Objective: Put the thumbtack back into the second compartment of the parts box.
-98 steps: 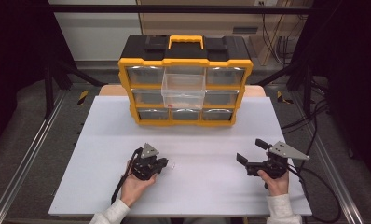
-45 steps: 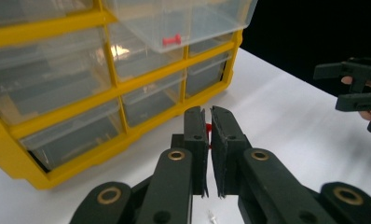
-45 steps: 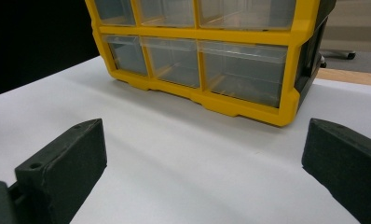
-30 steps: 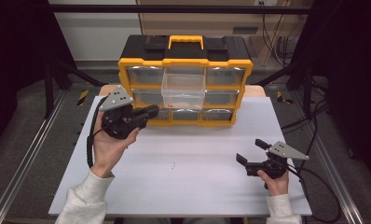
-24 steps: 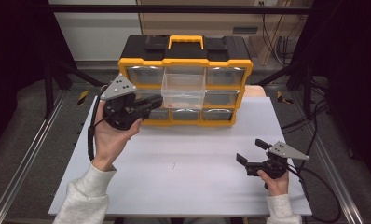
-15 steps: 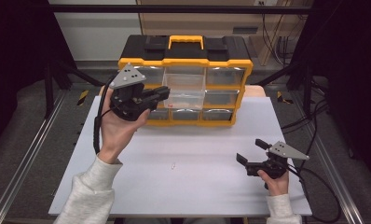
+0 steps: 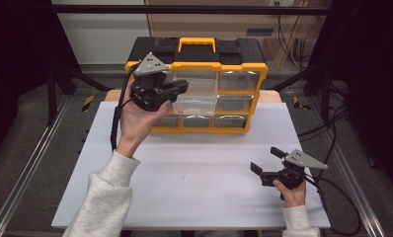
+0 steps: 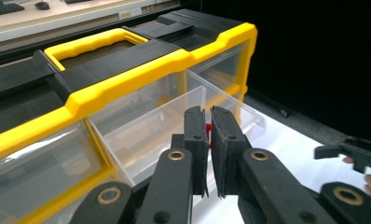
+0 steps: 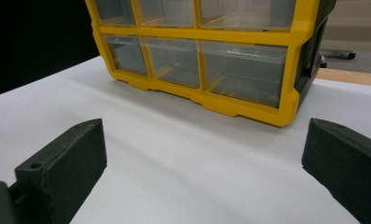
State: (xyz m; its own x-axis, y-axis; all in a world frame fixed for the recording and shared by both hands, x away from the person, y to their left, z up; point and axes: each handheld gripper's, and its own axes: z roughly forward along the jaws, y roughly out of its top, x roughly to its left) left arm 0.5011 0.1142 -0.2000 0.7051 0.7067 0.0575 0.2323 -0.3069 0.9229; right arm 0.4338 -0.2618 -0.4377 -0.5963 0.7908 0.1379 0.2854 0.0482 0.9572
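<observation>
A white table top (image 7: 135,192) sits on a metal frame (image 7: 21,182).

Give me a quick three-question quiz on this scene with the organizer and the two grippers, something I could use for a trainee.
1. True or false: the right gripper has its jaws wide apart.
2. Which drawer of the organizer is pulled out? A) top row, middle B) bottom row, left C) middle row, right
3. What colour is the organizer's carry handle?

Key: 1 true; 2 A; 3 yellow.
</observation>
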